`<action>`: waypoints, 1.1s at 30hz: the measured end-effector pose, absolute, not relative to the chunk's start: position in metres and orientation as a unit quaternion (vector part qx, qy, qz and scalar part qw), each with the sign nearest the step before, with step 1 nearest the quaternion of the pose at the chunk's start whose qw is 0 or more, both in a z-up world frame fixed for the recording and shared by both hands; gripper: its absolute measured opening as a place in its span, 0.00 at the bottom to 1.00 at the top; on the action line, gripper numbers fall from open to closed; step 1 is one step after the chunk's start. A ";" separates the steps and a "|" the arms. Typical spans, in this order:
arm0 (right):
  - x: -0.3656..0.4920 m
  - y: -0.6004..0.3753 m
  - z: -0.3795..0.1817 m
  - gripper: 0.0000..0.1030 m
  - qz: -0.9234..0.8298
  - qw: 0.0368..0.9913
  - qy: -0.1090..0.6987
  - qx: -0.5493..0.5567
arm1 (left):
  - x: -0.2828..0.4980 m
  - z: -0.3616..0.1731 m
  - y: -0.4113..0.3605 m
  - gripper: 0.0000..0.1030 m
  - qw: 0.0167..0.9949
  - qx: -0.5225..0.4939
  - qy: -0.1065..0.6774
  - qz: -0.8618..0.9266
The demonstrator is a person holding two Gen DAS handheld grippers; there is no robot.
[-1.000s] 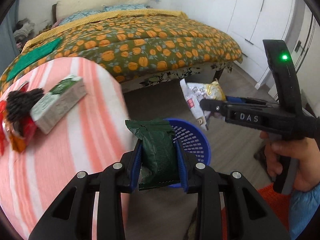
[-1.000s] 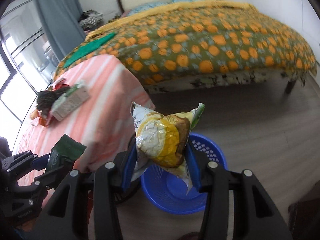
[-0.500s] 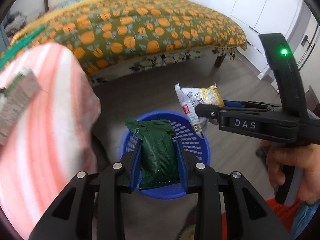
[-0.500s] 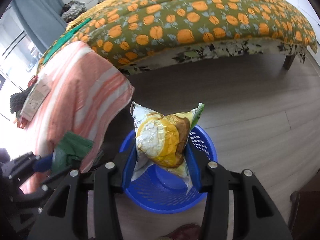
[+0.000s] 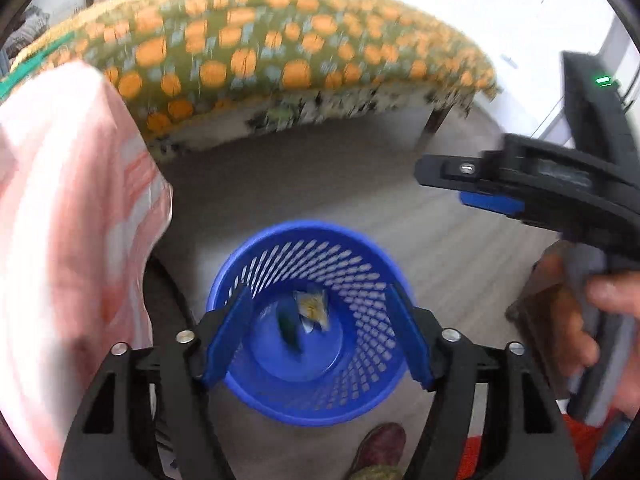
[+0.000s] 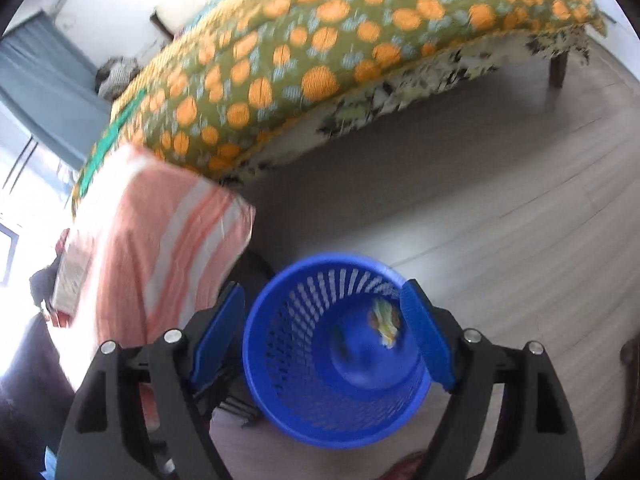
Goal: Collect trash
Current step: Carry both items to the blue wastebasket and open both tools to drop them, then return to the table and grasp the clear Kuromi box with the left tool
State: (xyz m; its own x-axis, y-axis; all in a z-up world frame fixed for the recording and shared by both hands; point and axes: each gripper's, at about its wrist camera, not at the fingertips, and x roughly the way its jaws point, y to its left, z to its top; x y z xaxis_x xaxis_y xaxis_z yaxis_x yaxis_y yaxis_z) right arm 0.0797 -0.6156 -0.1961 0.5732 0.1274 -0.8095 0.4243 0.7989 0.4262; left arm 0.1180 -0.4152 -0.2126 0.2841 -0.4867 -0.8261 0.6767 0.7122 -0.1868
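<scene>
- Two hand-held grippers hang over one blue mesh wastebasket on a grey wood floor, both pointing steeply down into it.
- Left gripper: its jaws are opening, blue pads set wide to either side of the basket's mouth, with nothing between them.
- Right gripper: its jaws are opening too, pads spread wide, gripping nothing; the basket's rim shows between them.
- In the left wrist view the right gripper also appears from the side at the right edge, a green light lit on its body, held by a person's hand.
- Two pieces of trash show inside the basket, both blurred: one dark green wrapper and one yellow-and-white snack packet, close together; whether they rest on the bottom cannot be told.
- One pink-and-white striped cloth covers a surface just left of the basket; a pale box lies on it at the far left.
- One bed with an orange-patterned green bedspread stands beyond, across the floor.
- One dark red shoe tip shows just below the basket.
</scene>
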 end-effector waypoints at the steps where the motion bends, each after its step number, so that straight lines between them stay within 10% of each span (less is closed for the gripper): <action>1: 0.078 -0.617 -0.188 0.77 -0.093 0.839 0.442 0.302 | 0.112 -0.200 -0.409 0.76 0.801 0.095 0.458 -0.373; 6: 0.076 -0.595 -0.146 0.84 -0.112 0.878 0.391 0.252 | 0.079 -0.145 -0.365 0.95 0.834 0.073 0.380 -0.393; 33: 0.105 -0.252 -0.123 0.92 0.157 0.910 0.384 0.004 | 0.126 -0.131 -0.010 0.95 0.914 0.020 0.391 -0.108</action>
